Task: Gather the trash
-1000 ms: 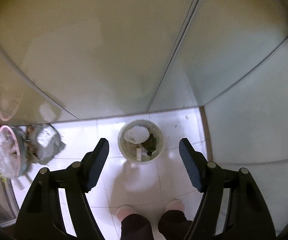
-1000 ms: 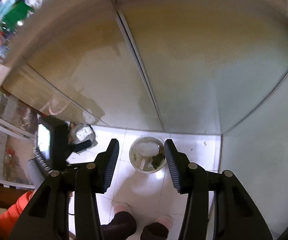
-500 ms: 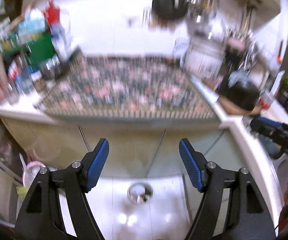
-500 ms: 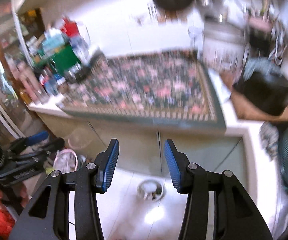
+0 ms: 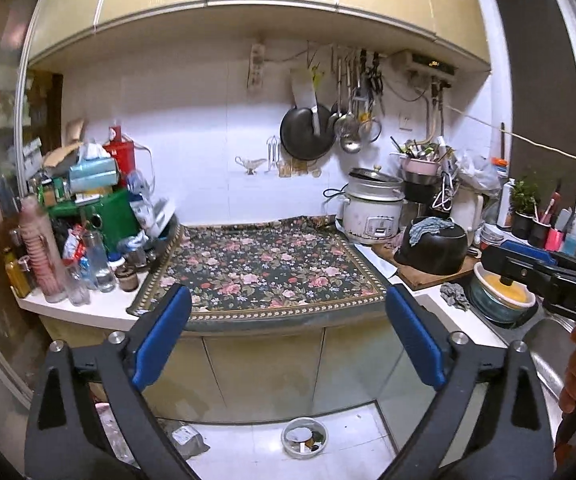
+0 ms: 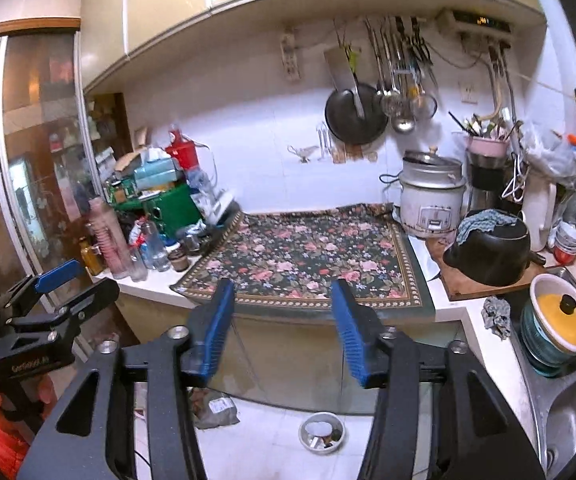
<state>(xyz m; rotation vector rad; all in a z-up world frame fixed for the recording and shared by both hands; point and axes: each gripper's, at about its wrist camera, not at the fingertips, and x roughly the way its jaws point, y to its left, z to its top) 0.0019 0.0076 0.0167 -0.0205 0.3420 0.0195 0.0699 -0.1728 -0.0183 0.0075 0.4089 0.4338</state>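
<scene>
A small round trash bin [image 5: 304,437] stands on the white floor tiles below the counter, with white paper and dark scraps inside; it also shows in the right wrist view [image 6: 321,434]. My left gripper [image 5: 284,304] is raised to counter height, far above the bin. Its jaws are opening wide and nothing is between them. My right gripper [image 6: 282,292] is held at the same height, its jaws also opening and empty. Each gripper shows in the other's view: the right one [image 5: 547,276] at the far right, the left one [image 6: 56,280] at the far left.
A floral mat [image 5: 264,264] covers the counter's middle. Bottles and boxes [image 5: 88,248] crowd its left end. A rice cooker [image 5: 373,208], black pot [image 5: 433,246], grey rag [image 6: 495,316], yellow-lidded pot [image 6: 563,316] and sink [image 6: 567,400] fill the right. A grey crumpled bag [image 5: 186,438] lies on the floor.
Both views swung up from the floor and bin to the kitchen counter as the grippers rose. Both pairs of jaws stand wider apart than before, the left much more so.
</scene>
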